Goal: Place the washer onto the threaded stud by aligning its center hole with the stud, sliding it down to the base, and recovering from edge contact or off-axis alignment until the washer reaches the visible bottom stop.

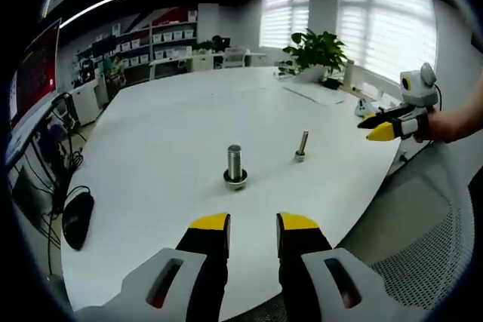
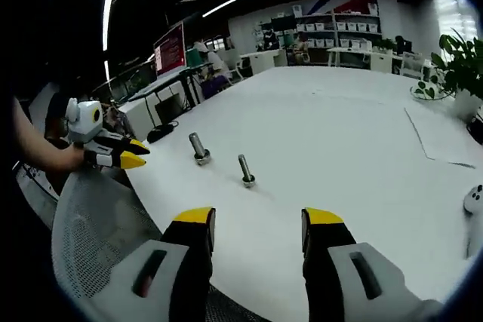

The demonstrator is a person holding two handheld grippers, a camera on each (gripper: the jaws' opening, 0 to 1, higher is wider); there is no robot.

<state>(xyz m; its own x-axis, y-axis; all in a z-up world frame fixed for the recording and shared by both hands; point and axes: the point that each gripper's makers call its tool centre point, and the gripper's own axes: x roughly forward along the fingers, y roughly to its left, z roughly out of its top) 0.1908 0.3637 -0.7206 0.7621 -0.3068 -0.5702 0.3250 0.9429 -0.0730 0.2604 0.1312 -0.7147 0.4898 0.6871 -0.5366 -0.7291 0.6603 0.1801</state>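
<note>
**Washer seems seated on the thick stud; both tongs empty**

I see a thick threaded stud (image 1: pixel 235 162) upright on the white table (image 1: pixel 166 126), a ring I judge to be the washer (image 1: pixel 235 179) at its base. If so, little remains. A thinner bolt (image 1: pixel 302 145) stands just right. My left gripper (image 1: pixel 252 225) and right gripper (image 2: pixel 258 224) hover nearer, released, holding nothing.

Both views look from the near edge across the wide white oval table (image 1: pixel 166 133), well back from its centre. They share the thick grey metal stud (image 1: pixel 235 165) mid-frame and the thinner grey bolt (image 1: pixel 302 145) beside it.
</note>
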